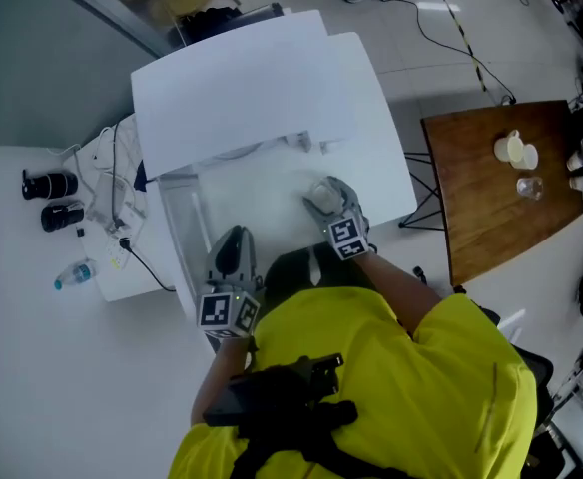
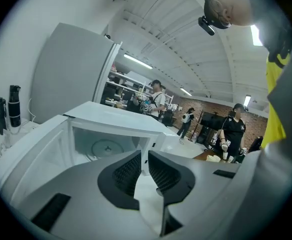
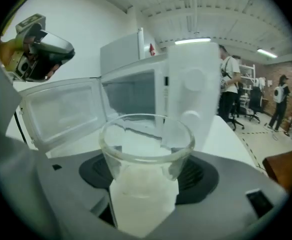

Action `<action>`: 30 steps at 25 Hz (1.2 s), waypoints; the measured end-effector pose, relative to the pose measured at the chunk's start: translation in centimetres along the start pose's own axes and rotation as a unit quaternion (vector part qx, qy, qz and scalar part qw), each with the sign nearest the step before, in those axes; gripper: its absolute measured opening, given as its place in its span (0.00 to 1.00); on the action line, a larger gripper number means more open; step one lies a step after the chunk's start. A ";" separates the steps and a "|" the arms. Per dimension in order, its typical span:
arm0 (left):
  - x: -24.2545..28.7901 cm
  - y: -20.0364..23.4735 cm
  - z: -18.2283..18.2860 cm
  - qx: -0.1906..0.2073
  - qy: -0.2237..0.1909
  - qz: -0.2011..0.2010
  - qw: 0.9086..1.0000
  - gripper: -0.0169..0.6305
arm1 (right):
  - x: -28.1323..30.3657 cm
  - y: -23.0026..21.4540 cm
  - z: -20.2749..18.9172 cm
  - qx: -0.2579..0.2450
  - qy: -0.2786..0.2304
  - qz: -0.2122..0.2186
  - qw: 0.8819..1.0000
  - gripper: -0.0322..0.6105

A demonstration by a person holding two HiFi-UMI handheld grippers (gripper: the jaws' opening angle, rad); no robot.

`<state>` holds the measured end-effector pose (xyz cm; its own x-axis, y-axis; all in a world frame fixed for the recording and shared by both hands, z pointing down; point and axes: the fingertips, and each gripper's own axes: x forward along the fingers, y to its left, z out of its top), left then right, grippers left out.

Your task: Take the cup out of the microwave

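A clear glass cup (image 3: 146,149) stands upright between the jaws of my right gripper (image 3: 146,170), which is shut on its lower wall. In the head view the cup (image 1: 323,192) and right gripper (image 1: 327,204) are just in front of the white microwave (image 1: 242,98), outside its cavity. The microwave door (image 3: 61,109) stands swung open to the left. My left gripper (image 1: 234,252) hovers near the door's edge; its jaws (image 2: 145,166) are shut with nothing between them and point at the cavity, where the bare turntable (image 2: 106,146) shows.
The microwave sits on a white table (image 1: 391,183). A brown wooden table (image 1: 491,218) with small cups stands to the right. Black canisters (image 1: 50,186), a water bottle (image 1: 75,274) and cables lie on the floor at left. People stand in the far background.
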<state>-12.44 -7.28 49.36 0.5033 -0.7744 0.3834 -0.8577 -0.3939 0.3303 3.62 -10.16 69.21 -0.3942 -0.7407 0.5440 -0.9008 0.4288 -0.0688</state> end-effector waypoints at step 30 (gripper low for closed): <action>0.1 -3.1 -0.8 0.007 -0.002 0.007 1.000 0.09 | 1.0 -16.0 -6.7 0.040 0.029 -0.113 0.992 0.77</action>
<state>-9.66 -5.72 49.08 0.4900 -0.7826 0.3841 -0.8665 -0.3891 0.3126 18.87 -14.25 76.48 -0.1714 -0.7817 0.5996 -0.9774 0.2113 -0.0040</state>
